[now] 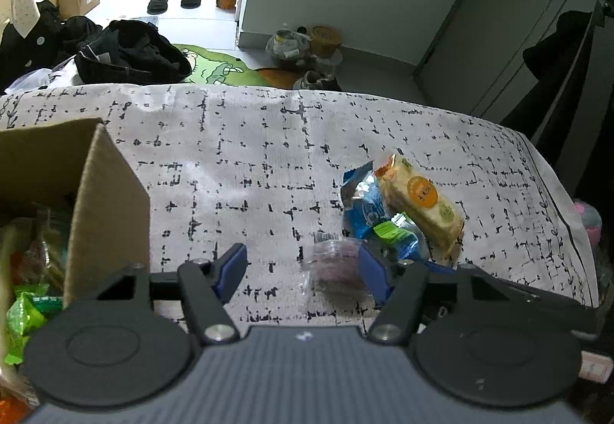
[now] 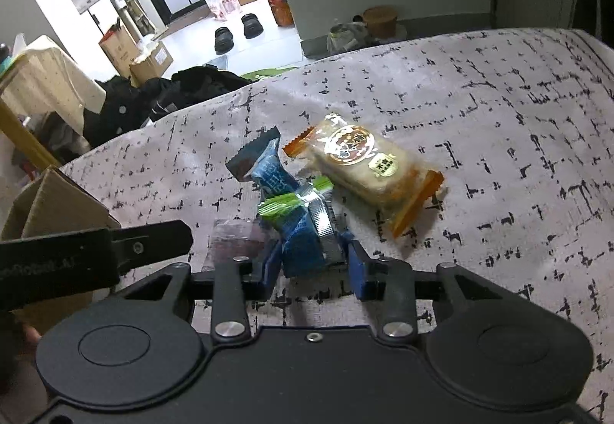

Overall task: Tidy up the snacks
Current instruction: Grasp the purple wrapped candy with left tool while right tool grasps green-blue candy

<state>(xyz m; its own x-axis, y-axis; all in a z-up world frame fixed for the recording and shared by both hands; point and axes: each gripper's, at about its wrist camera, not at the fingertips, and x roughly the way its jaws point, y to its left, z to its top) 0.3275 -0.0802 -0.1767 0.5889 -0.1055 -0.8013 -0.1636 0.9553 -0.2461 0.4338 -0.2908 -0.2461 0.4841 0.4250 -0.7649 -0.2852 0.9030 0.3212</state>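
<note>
Several snacks lie in a cluster on the patterned cloth [image 1: 249,155]. My left gripper [image 1: 303,270] is open over a clear packet of dark purple sweets [image 1: 334,262]; the packet rests by the right finger and the left pad stands well clear of it. In the right wrist view, my right gripper [image 2: 314,266] is shut on a blue packet with a green end [image 2: 303,243]. Just behind that lie a second blue packet [image 2: 268,174] and an orange-trimmed biscuit pack [image 2: 368,163]. The purple packet [image 2: 238,239] sits left of the right gripper's fingers.
An open cardboard box [image 1: 107,201] stands on the left of the table, with green packets [image 1: 23,316] and other snacks inside. The left gripper's black body [image 2: 96,259] reaches in beside the box [image 2: 57,201]. Beyond the table's far edge are dark clothes [image 1: 130,55] and shoes on the floor.
</note>
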